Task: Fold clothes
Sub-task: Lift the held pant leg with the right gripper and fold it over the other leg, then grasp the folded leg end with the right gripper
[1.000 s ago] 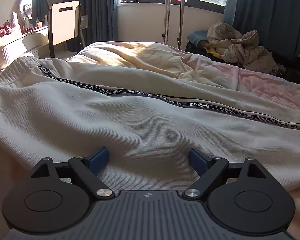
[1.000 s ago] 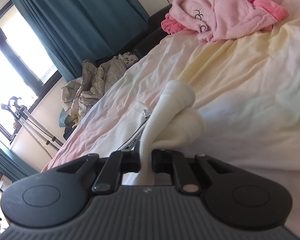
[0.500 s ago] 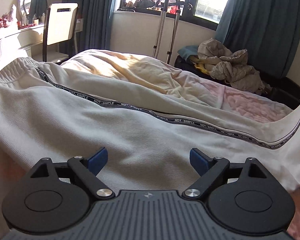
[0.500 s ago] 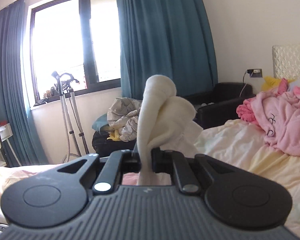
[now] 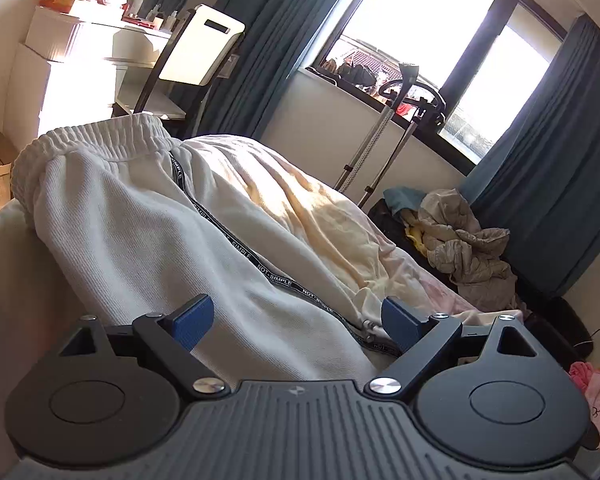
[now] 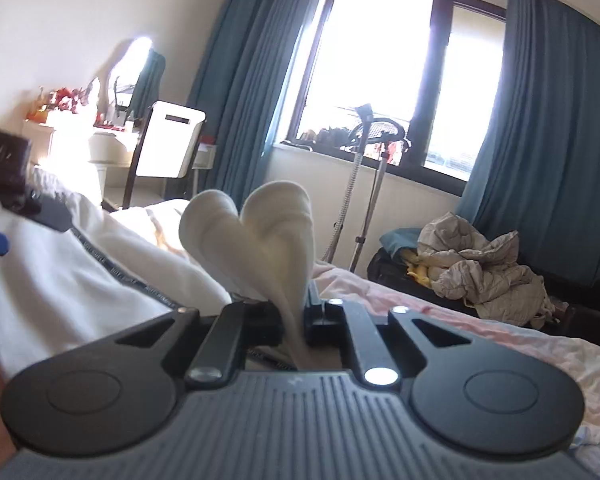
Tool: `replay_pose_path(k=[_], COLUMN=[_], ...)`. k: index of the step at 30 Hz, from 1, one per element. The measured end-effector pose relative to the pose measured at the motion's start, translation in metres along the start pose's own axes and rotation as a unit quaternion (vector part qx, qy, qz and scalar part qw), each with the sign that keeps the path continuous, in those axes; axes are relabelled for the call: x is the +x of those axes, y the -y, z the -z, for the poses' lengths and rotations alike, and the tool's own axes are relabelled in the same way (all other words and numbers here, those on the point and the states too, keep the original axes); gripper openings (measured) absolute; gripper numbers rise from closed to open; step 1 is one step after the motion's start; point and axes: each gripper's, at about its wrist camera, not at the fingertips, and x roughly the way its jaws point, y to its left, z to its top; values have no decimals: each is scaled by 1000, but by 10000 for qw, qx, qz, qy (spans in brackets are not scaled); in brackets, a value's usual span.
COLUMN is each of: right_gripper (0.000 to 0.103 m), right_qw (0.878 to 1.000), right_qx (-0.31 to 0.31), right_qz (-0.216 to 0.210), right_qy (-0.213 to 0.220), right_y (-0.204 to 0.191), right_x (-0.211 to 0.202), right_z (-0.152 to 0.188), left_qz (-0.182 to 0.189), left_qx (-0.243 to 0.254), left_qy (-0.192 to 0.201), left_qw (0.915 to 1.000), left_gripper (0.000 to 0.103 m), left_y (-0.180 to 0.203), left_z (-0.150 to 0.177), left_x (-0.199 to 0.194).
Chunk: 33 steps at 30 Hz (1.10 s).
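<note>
White sweatpants (image 5: 140, 240) with a black "NOT-SIMPLE" side stripe lie along the bed, waistband (image 5: 92, 140) at the upper left. My left gripper (image 5: 296, 320) is open and empty, its blue pads low over the trouser fabric. My right gripper (image 6: 294, 320) is shut on the cuff end of the sweatpants (image 6: 260, 232), which bulges up in two rounded lobes above the jaws. The rest of the pants (image 6: 60, 280) spreads to the left in the right wrist view, where the left gripper's edge (image 6: 4, 184) shows.
The bed carries a cream and pink sheet (image 5: 320, 216). A white chair (image 5: 200, 52) and dresser (image 5: 80, 40) stand at the left. A metal stand (image 5: 380, 132) is by the window. A heap of beige clothes (image 5: 460, 248) lies on a dark seat. A pink garment (image 5: 596, 396) is at the right.
My right gripper has carried the cuff leftward over the pants toward the waistband side, folding the leg. My left gripper has tilted and turned left, staying open.
</note>
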Motion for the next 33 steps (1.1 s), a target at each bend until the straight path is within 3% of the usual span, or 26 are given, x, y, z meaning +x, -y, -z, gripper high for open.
replay_pose_path(k=[3,8,15,17,20,23,27,30,33], right_gripper=[10,16,54,55,55,56,56,56,59], right_qw=[9969,9934,9787,9792,9852,9923,9654,9433,9149], right_qx=[-587,-638,-745,-401,505,954,2501,3192,3885], right_qz=[-287,-624,-1695,-1799,-1510,-629,-15,268,0], right_qy=[-437,-718,-887,-847,-635,-479,-739,-871,-1101], right_y=[-37,-32,-17,7,52,94,152,175,185], right_x=[8,9,-37,-57,-76,-77,-58,-56,-49], right_z=[26,20,28,29,35,47,77,96,117], left_qz=[119,377,562,562,353,30,-29,-139,-237], left_qx=[184,699,1711,1955,2185,2276,2010,2246,2333], left_qy=[36,217,-31,-141,-259,-429,-683,-714,-778], left_qw=[9998,9966,9837,9790,9749,9728,9772,9717,9690], left_gripper=[92,93,93,93,93,94,95,96,96], left_y=[8,25,55,62,66,61,49,50,50], left_z=[4,11,37,45,54,59,58,65,70], left_x=[-1,0,13,17,26,39,47,50,53])
